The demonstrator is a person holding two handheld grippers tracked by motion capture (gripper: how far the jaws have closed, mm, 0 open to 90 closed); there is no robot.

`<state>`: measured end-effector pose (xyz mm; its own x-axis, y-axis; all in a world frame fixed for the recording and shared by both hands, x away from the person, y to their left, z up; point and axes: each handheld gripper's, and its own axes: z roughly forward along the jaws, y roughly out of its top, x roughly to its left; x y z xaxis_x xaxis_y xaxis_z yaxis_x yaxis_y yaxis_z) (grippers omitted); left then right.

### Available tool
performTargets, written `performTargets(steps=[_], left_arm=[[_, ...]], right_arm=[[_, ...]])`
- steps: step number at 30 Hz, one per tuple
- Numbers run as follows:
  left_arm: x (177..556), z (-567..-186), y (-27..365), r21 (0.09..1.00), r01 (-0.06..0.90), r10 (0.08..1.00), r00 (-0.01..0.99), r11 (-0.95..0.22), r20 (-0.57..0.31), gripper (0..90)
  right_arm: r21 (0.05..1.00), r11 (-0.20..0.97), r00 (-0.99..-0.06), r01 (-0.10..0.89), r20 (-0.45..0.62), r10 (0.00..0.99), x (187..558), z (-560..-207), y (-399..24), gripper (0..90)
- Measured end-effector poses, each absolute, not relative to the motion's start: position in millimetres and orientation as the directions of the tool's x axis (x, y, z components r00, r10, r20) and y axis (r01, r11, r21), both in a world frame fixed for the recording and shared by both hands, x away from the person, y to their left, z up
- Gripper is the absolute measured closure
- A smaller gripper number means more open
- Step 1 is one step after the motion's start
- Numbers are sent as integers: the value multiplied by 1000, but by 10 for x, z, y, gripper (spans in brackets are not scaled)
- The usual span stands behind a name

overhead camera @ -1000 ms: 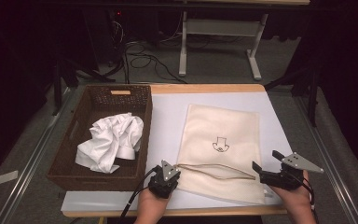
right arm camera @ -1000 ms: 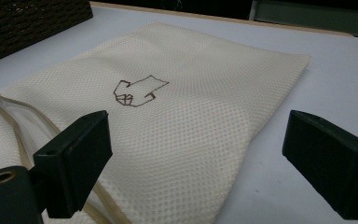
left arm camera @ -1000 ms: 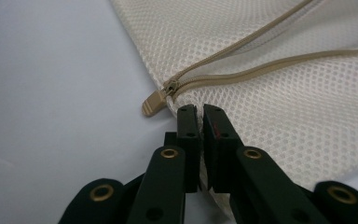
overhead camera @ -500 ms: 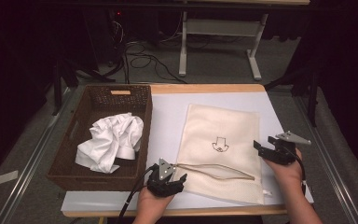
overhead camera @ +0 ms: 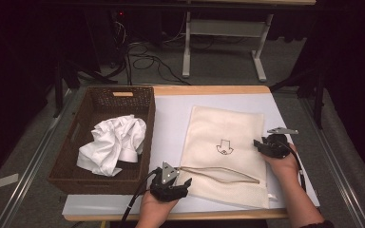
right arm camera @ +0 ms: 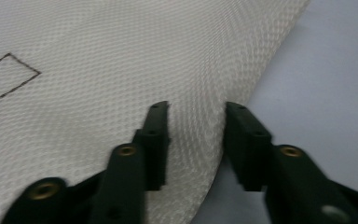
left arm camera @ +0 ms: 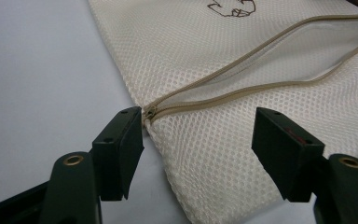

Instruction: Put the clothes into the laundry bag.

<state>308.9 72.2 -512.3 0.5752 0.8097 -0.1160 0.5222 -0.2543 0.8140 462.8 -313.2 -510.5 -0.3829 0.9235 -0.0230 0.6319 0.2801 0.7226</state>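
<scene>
- Mesh bag (overhead camera: pixel 225 159) flat on the white mat (overhead camera: pixel 171 118), right half of the table, near edge close to the table's front edge.
- Zipper (overhead camera: pixel 221 175) partly undone, gaping along the bag's near end; closed end at the bag's near-left corner.
- Left gripper (overhead camera: pixel 179 186) low at that near-left corner, by the table's front edge.
- Jaws there spread apart, having just opened, nothing pinched: in the left gripper view, left pad beside the zipper end (left arm camera: pixel 149 112), right pad over the mesh (left arm camera: pixel 214 158).
- Right gripper (overhead camera: pixel 259 144) at the bag's right edge, about midway up, towards the table's right edge.
- Jaws there narrowed and just closing, straddling the bag's right edge (right arm camera: pixel 209 140); a strip of mesh between the pads, gaps on both sides, no pinch yet.
- Small dark printed mark (overhead camera: pixel 224 148) in the bag's middle.
- Wicker basket (overhead camera: pixel 71 178) along the table's left edge, just beside the mat, white cloth (overhead camera: pixel 111 145) crumpled inside.
</scene>
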Motion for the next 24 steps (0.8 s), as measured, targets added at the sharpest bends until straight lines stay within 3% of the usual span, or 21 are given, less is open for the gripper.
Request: performTargets(steps=[2,3,15,18,19,20,21,24], left_arm=[[3095,-5127,724,813,523,811,574,-256,-113,341],[3096,-5128,725,813,523,813,572,-257,-112,341],[3088,-5156,683,792,538,801,589,-289,-108,331],[3086,-5169,651,789,535,794,599,-301,-103,354],[3093,-5191,631,784,534,790,606,-318,-92,375],[3093,-5191,631,784,534,790,606,-318,-92,378],[3106,-5214,610,777,538,788,609,-328,-90,383],[3124,-5240,585,772,541,785,613,-334,-91,399]], right_arm=[[723,310,-397,618,-54,916,4603,-5093,-3108,833],[722,308,-406,619,-42,913,4600,-5090,-3126,868],[743,231,-332,628,-12,943,4338,-5023,-3536,877],[743,204,-297,637,-8,955,4284,-5020,-3702,866],[736,184,-296,651,23,955,4269,-5052,-3760,805],[736,184,-296,651,23,955,4269,-5052,-3760,805],[745,171,-293,645,34,955,4242,-5044,-3774,704],[770,165,-297,616,33,954,4160,-4975,-3752,605]])
